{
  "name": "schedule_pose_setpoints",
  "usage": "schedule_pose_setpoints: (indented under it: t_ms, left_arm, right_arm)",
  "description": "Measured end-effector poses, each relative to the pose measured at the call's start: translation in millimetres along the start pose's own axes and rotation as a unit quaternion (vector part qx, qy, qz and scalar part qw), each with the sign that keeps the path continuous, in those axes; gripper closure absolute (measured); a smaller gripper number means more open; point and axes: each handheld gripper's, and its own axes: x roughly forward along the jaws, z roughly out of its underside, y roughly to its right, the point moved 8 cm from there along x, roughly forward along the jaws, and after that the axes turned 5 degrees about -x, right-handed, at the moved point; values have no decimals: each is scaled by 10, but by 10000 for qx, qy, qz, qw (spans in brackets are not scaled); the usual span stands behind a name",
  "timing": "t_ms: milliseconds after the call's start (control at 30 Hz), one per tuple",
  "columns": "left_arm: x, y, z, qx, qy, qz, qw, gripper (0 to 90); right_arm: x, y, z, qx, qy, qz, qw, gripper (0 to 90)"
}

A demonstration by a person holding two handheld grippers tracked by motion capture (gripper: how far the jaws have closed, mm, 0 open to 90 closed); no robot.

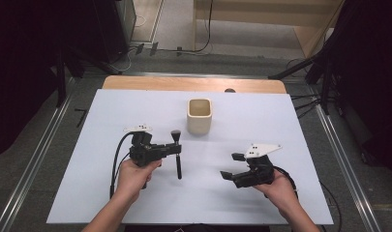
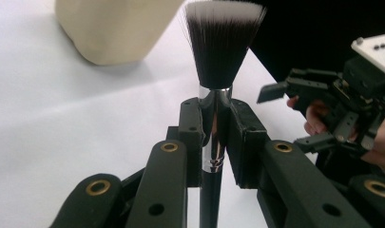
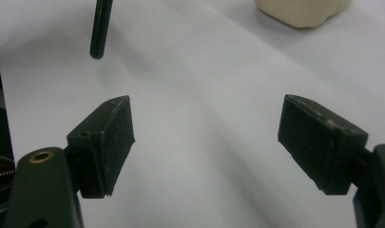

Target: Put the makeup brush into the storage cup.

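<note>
- In the high view, the left gripper (image 1: 175, 149) sits left of centre in the frame, its jaws clamped on a makeup brush (image 1: 177, 153) around the silver ferrule.
- The brush stands roughly upright in that grasp, dark bristles at the top and the black handle hanging down toward the white table (image 1: 87, 169); whether the handle tip touches the surface cannot be told.
- The left gripper view confirms the grip: both black pads press the shiny ferrule just below the bristle head, which fans out at the upper centre of the frame.
- A cream cup (image 1: 199, 116) stands open and upright at the upper middle of the high view, just beyond the brush and apart from it; nothing shows inside it.
- The right gripper (image 1: 232, 165) is at the lower right of the high view, its jaws spread wide and grasping nothing; the right gripper view shows only bare table between the two pads (image 3: 109, 142).
- Judged from this layout, the pick-up is done: the brush is secured and raised upright.
- What seems left is carrying the brush up-frame to the cup, lowering it in handle first, and releasing it; the right gripper looks to be standing by.
</note>
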Motion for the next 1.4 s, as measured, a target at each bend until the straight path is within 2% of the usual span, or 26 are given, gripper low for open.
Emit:
schedule_pose_setpoints:
  t_ms: [233, 533, 867, 1133, 1400]
  left_arm:
    - [-6, -17, -51, -11, 26, 17, 10000, 785]
    - [-63, 45, -161, 40, 76, 78, 9999, 785]
    - [-56, 90, -303, 252, 9, 59, 9997, 785]
    - [25, 65, -400, 255, -65, 12, 9997, 785]
    - [21, 93, -543, 230, -76, 29, 9997, 784]
  right_arm:
    - [-89, 21, 110, 8, -18, 78, 10000, 206]
    - [-207, 54, 275, 148, -71, 129, 9998, 206]
    - [-234, 68, 314, 321, -54, 126, 9994, 207]
    - [-215, 52, 300, 290, -63, 108, 9995, 207]
    - [-204, 53, 294, 278, -60, 114, 9995, 207]
